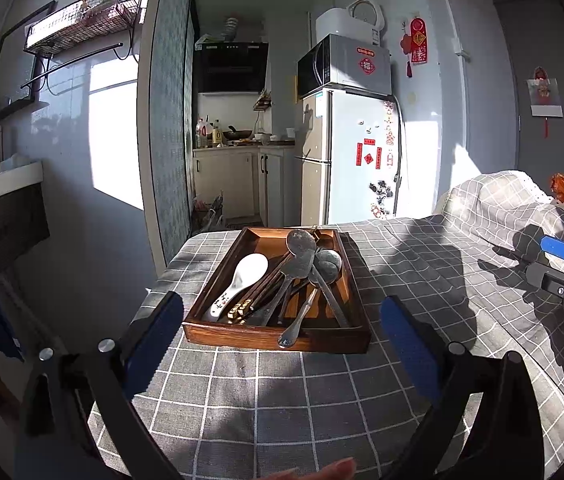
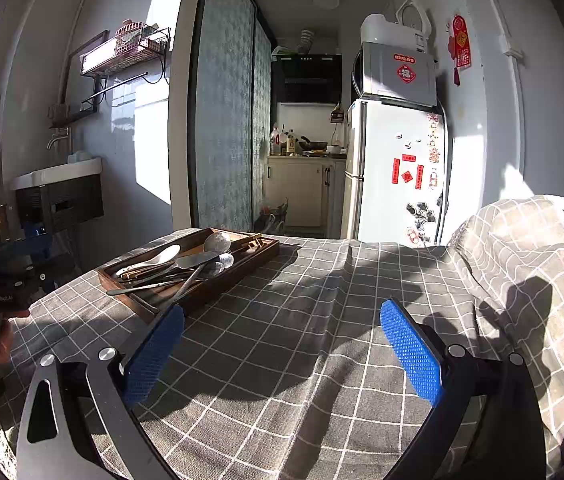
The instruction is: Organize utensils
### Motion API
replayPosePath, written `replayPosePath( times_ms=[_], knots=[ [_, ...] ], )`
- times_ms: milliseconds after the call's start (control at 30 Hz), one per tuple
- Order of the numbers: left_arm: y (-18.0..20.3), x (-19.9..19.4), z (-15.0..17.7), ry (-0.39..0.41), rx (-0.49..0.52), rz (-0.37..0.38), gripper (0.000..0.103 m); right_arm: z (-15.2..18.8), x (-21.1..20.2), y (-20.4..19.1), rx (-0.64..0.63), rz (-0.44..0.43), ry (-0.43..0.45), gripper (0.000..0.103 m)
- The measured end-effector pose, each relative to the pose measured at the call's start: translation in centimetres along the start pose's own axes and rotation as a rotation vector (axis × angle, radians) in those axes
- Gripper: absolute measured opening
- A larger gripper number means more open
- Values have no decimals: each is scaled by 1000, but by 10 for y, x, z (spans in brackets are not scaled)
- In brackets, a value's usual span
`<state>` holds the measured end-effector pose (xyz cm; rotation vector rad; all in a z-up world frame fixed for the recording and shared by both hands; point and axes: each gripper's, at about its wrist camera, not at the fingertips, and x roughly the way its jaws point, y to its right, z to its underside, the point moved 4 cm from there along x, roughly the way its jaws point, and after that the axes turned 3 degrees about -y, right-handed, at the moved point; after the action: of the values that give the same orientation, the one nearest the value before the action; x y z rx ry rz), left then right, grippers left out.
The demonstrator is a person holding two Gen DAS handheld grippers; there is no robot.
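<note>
A wooden tray (image 1: 238, 336) sits on the grey checked tablecloth (image 1: 282, 400). In it lie a white ceramic spoon (image 1: 242, 280), dark chopsticks (image 1: 260, 294) and several metal spoons (image 1: 301, 258) in a loose pile. My left gripper (image 1: 282, 312) is open and empty, just in front of the tray's near wall. My right gripper (image 2: 282, 320) is open and empty over bare cloth, to the right of the tray (image 2: 238, 270). The right gripper also shows at the right edge of the left wrist view (image 1: 561, 260).
The table's left edge (image 1: 154, 300) drops off beside the tray. A cloth-covered hump (image 2: 521, 248) rises at the table's right. A fridge (image 1: 353, 160) with a microwave on top stands behind the table. A sink (image 2: 58, 176) is on the left wall.
</note>
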<state>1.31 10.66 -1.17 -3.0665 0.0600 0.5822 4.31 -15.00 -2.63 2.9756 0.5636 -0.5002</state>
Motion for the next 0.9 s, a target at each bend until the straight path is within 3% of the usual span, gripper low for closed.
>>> replayPosePath(
  times_ms=[900],
  knots=[
    [-1, 1, 0, -1, -4, -11, 100, 0, 0, 0, 1, 0, 0, 100]
  ],
)
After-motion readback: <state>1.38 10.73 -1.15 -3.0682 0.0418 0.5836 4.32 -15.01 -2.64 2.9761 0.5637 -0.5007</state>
